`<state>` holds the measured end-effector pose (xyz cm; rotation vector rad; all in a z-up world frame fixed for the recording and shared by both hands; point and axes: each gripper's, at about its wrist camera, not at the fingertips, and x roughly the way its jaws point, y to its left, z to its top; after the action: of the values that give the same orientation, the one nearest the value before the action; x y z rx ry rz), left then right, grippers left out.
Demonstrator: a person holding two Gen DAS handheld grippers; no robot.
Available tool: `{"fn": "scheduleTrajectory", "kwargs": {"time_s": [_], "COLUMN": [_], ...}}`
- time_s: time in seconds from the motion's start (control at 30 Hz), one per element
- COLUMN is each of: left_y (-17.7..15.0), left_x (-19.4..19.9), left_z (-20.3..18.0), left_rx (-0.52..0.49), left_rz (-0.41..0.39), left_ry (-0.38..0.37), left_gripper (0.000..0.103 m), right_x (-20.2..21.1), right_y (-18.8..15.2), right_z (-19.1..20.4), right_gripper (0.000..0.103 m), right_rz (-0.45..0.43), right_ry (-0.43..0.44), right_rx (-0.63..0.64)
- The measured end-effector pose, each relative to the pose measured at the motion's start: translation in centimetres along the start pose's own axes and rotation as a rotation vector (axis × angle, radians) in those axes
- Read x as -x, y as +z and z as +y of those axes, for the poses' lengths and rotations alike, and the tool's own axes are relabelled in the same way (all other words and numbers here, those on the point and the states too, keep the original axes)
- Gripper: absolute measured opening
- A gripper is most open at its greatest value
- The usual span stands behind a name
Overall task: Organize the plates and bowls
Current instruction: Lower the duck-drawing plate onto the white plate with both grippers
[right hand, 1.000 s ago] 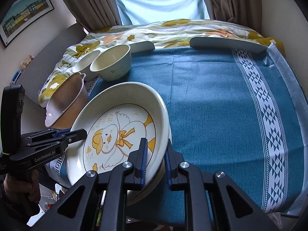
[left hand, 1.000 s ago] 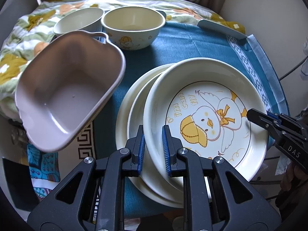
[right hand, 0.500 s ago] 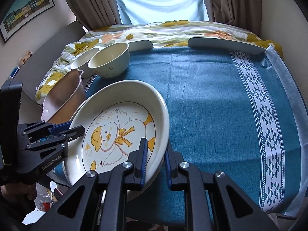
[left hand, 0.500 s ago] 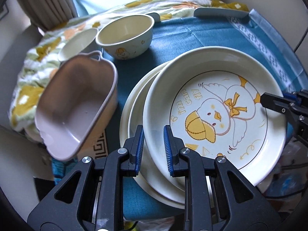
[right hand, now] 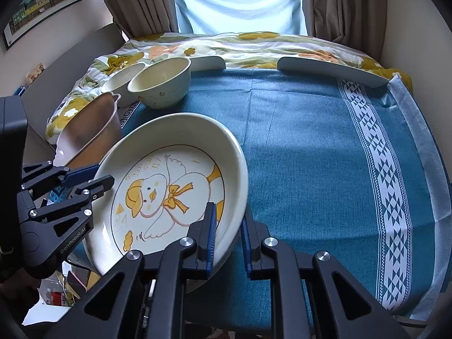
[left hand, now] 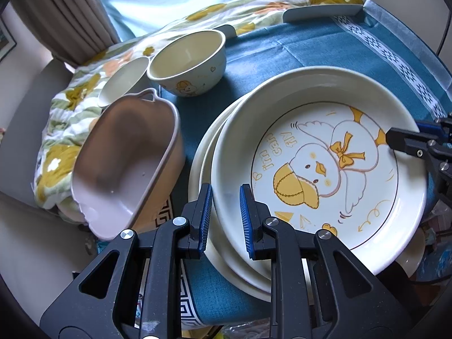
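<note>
Two claws grip one duck-printed plate (left hand: 319,166) from opposite rims. From left: a pink handled dish (left hand: 124,163) and two cream bowls (left hand: 188,62); then the left claw (left hand: 225,220), narrow, clamped on the plate's near rim above stacked plates (left hand: 206,169) on the blue-clothed counter (right hand: 310,147); then the right claw (right hand: 228,236), clamped likewise.

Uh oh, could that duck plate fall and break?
It might. The left gripper and right gripper each pinch only the thin rim of the duck plate, so it could slip. It sits on other plates near the edge of the blue tablecloth, so the stack could slide off. The pink tub already leans at the table's side and a bump might tip it over.
</note>
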<state>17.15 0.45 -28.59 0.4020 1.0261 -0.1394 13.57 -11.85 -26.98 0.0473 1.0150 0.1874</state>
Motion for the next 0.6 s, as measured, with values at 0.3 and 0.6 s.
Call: {"fn": "scheduleTrajectory", "kwargs": {"time_s": [0.3, 0.6], "left_y": [0.1, 0.1], "left_x": [0.0, 0.6], "left_z": [-0.1, -0.4], "left_rx": [0.008, -0.009], "left_rz": [0.000, -0.016], "left_ry": [0.001, 0.047], "left_gripper": [0.018, 0.018], "right_x": [0.0, -0.2], "right_y": [0.0, -0.1], "right_z": [0.4, 1.1], "right_gripper": [0.015, 0.016], "right_rz": [-0.004, -0.005], "right_ry": [-0.024, -0.074], "right_rx": [0.019, 0.061]}}
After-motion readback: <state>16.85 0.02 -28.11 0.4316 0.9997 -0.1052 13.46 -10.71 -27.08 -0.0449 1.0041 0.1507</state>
